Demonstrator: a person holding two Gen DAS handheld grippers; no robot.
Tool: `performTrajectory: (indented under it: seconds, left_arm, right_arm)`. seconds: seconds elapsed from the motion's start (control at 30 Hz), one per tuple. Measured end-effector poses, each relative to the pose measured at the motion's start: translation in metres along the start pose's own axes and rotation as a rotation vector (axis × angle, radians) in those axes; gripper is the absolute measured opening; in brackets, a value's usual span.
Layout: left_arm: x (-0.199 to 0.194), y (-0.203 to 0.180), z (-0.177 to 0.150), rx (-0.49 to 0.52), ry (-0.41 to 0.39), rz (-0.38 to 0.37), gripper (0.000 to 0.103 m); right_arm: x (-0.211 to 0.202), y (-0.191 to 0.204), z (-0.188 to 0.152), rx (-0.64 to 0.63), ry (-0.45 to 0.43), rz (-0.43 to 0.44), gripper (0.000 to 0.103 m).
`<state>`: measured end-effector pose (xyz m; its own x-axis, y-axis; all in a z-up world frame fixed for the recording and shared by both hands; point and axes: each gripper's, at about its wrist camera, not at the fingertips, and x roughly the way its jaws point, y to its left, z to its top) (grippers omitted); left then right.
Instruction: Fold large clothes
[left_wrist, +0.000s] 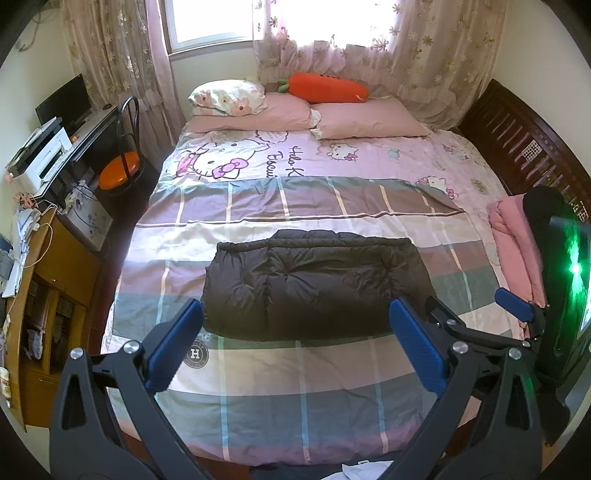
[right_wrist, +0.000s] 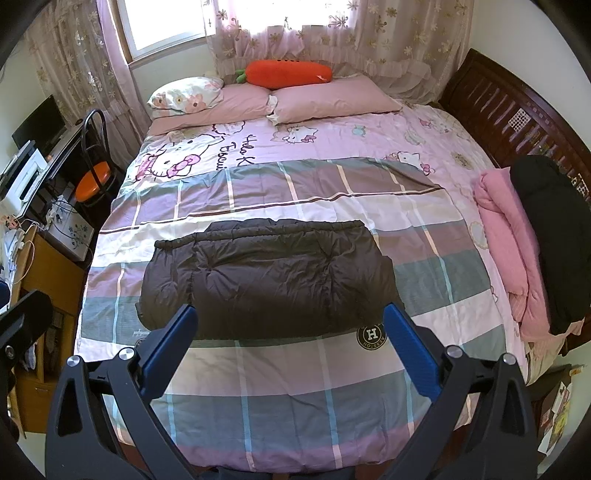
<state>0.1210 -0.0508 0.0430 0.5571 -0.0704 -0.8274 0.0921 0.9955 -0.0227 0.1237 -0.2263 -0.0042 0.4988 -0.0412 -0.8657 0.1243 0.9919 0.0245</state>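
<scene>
The left gripper (left_wrist: 295, 339) hangs over the near part of the bed (left_wrist: 314, 417) with its two blue pads (left_wrist: 173, 350) spread wide, holding nothing and touching nothing. The right gripper (right_wrist: 291, 339) is likewise spread wide and empty above the checked bedspread (right_wrist: 295, 406); in the left wrist view its blue-tipped fingers (left_wrist: 513, 306) show at the right edge, beside a green light.

One dark brown puffer jacket (right_wrist: 266, 280) lies folded into a compact rectangle across the middle of the bed, flat on the checked bedspread, just beyond both grippers' fingertips and apart from them. At the right edge of the bed sit two more folded garments: one pink (right_wrist: 506, 236) and one black (right_wrist: 554, 236), side by side and touching.

At the head of the bed lie three pillows: two pink (left_wrist: 369, 120) and one flowered (left_wrist: 229, 98). A single plush carrot (left_wrist: 327, 88) rests on top of them. One chair with an orange seat (left_wrist: 120, 170) stands left of the bed.
</scene>
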Motion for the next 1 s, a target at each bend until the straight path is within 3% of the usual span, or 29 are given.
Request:
performTrajectory:
  seconds: [0.77, 1.0]
  left_arm:
    - [-0.0021, -0.0037, 0.0021, 0.051, -0.026, -0.001, 0.101]
    - [-0.0045, -0.0032, 0.0004, 0.054, -0.041, 0.04, 0.101]
  right_arm:
    - [-0.0003, 0.0004, 0.0001, 0.001, 0.001, -0.001, 0.101]
    - [0.0, -0.0002, 0.0, -0.001, 0.0, 0.003, 0.101]
